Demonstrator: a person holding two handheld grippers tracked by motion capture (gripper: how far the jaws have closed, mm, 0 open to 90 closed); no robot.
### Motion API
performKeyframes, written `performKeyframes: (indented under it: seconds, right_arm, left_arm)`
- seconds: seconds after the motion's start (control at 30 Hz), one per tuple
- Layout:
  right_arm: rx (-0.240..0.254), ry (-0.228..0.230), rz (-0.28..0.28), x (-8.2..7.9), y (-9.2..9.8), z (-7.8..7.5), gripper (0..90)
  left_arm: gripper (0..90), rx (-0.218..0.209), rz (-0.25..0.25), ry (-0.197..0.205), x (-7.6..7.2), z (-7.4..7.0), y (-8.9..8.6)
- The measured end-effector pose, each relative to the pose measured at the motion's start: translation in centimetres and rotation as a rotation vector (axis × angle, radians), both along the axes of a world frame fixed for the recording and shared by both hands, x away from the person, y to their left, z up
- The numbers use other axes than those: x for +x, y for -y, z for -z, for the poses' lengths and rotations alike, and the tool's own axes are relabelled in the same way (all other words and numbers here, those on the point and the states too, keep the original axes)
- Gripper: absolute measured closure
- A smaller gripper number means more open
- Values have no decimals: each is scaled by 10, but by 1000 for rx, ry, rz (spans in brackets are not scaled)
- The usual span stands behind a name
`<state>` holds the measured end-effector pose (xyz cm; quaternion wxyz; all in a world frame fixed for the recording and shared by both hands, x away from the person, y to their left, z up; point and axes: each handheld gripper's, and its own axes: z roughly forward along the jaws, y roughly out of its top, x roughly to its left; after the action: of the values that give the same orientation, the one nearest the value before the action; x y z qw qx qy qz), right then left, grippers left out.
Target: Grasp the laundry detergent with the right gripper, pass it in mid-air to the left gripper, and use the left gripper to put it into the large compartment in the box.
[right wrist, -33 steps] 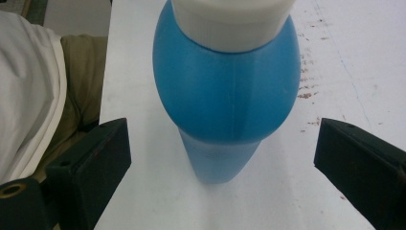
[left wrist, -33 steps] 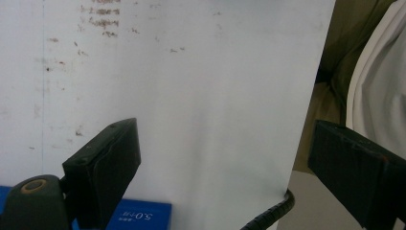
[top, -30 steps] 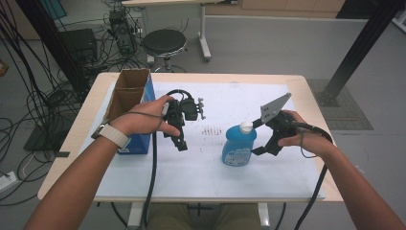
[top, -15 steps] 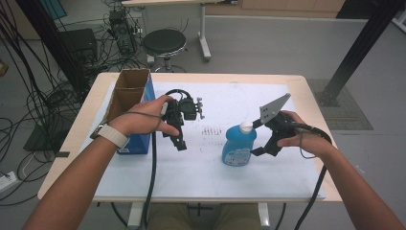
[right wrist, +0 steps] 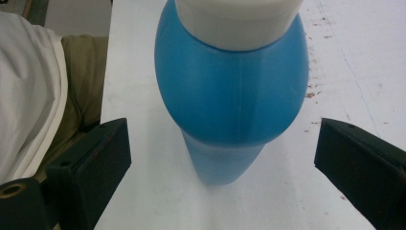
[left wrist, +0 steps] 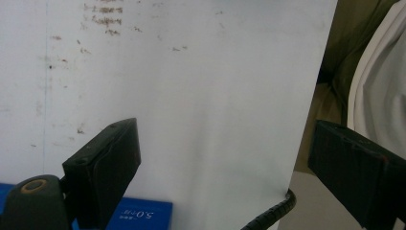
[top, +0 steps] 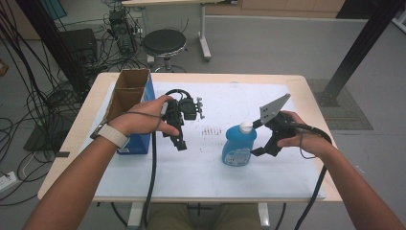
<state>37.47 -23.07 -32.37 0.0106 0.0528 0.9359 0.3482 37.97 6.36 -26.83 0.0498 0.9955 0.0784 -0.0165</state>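
White paper covers my wooden table (top: 311,103). My right gripper (right wrist: 225,158) is spread wide around the upright blue plastic bottle with white cap (top: 238,143), apparently untouched. My left gripper (left wrist: 225,158) is spread wide, empty.

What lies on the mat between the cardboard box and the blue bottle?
In the high view, the left claw hangs between box and bottle, with dark specks on the mat.
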Motion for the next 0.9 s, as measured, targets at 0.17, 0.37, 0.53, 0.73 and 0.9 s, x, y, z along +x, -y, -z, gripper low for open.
performKeyframes:
  seconds: [0.17,0.37,0.53,0.73,0.9]
  right_arm:
    - [3,1,1,0,0,0,52]
    - [4,0,2,0,0,0,52]
    - [3,0,3,0,0,0,52]
    - [5,3,2,0,-1,0,52]
    - [5,2,5,0,-1,0,52]
  left_arm:
    - [115,0,0,0,0,0,0]
    - [115,-4,-1,1,0,0,0]
    - [115,-3,-1,0,0,0,-1]
    - [115,-1,-2,0,0,0,-1]
    - [115,-4,-2,1,1,0,-1]
